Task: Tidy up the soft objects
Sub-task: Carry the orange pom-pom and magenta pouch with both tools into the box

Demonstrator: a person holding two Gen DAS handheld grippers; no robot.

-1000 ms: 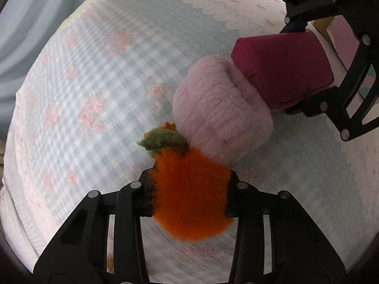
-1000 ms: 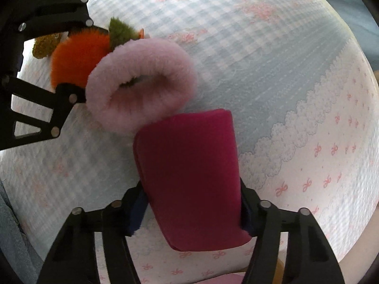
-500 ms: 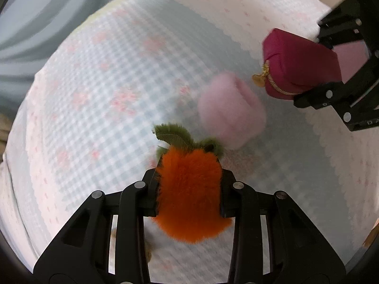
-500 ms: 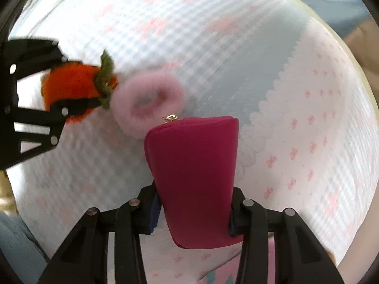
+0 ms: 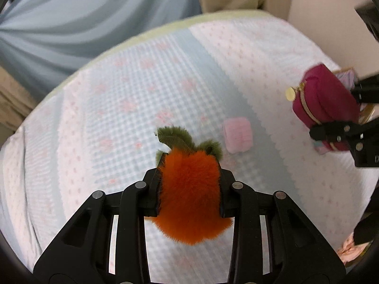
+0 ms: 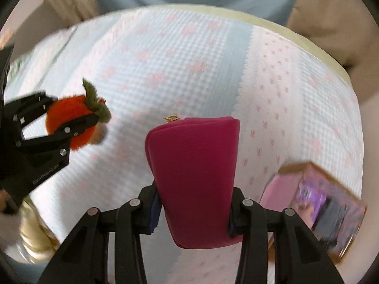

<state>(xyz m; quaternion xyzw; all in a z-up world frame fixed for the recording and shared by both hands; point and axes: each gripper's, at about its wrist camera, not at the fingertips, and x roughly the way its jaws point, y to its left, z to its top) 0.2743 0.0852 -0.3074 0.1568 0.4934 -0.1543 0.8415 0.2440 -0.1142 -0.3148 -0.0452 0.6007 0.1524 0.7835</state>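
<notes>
The left tongs (image 5: 189,187) are gripping a fuzzy orange plush (image 5: 189,196) — the right tongs (image 6: 193,209) are clamping a magenta pouch (image 6: 194,177) — above a bed (image 5: 118,108) where a pink fluffy ring (image 5: 237,138) is lying.

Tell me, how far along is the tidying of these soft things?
Nothing looks put away yet. The left hand-held gripper grips the orange plush; the right hand-held gripper grips the magenta pouch, both lifted. The pink fluffy ring lies on the bedspread.
</notes>
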